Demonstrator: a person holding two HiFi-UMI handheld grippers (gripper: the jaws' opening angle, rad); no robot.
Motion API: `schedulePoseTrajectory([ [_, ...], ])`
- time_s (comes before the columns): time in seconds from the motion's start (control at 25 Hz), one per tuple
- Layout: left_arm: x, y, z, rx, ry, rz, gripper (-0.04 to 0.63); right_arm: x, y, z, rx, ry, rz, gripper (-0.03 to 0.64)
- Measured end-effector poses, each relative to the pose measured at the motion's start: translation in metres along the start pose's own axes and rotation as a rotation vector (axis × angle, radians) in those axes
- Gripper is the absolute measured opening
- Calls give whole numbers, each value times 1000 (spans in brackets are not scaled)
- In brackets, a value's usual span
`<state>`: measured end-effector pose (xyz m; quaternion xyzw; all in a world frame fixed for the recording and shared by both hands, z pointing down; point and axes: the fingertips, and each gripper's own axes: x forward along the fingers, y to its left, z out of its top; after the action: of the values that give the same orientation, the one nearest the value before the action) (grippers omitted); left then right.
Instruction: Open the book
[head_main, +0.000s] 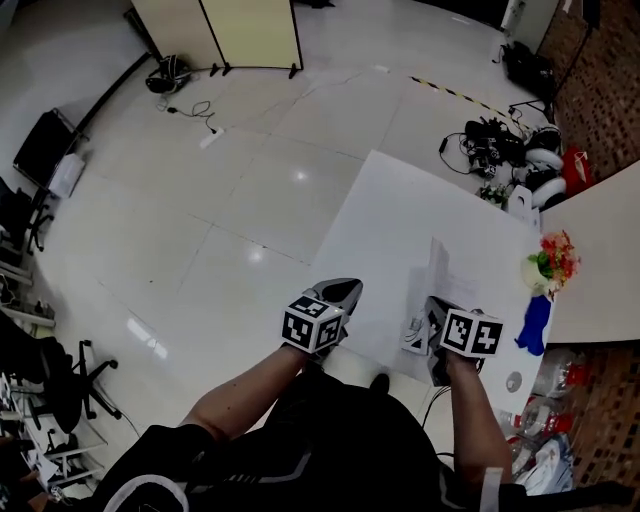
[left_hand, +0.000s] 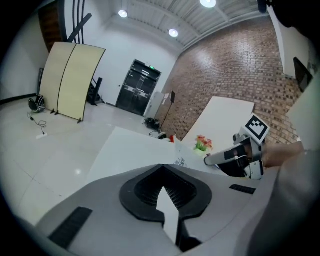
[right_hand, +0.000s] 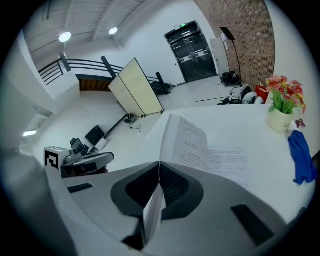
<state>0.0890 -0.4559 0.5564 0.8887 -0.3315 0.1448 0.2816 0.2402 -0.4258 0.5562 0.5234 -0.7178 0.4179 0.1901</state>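
Note:
The book (head_main: 437, 272) lies open on the white table (head_main: 380, 215), with one printed page (right_hand: 185, 142) standing upright and another (right_hand: 228, 162) lying flat. My right gripper (right_hand: 159, 169) is shut on the lower edge of a white page, which runs back between its pads. In the head view that gripper (head_main: 418, 328) is at the book's near edge. My left gripper (head_main: 345, 291) hovers at the table's left edge, apart from the book. Its jaws (left_hand: 161, 167) meet at the tips with nothing gripped that I can make out.
A vase of flowers (head_main: 548, 262) and a blue cloth (head_main: 535, 325) sit at the table's right side. A second table (head_main: 602, 250) adjoins on the right. Cables and gear (head_main: 500, 150) lie on the floor beyond, a folding screen (head_main: 250, 30) stands far back, and an office chair (head_main: 70, 385) is at left.

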Motion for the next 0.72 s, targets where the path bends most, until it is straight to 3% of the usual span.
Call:
schedulePoseTrajectory([
  [0.2,-22,48,2,-37,-17,-41,-3,59,45,-1,-23,99,-77,8],
  [0.44,-41,84,-3,-34,9,-72,-3,143,97,-23,-39,218,-101,8],
  [0.52,-46,95,-3,-27,15,-67,-3,167,101,-36,-49,260,-123,8],
  [0.72,-58,117,1,-24,8,-47,-3,190,96,-56,40,275,-119,8],
])
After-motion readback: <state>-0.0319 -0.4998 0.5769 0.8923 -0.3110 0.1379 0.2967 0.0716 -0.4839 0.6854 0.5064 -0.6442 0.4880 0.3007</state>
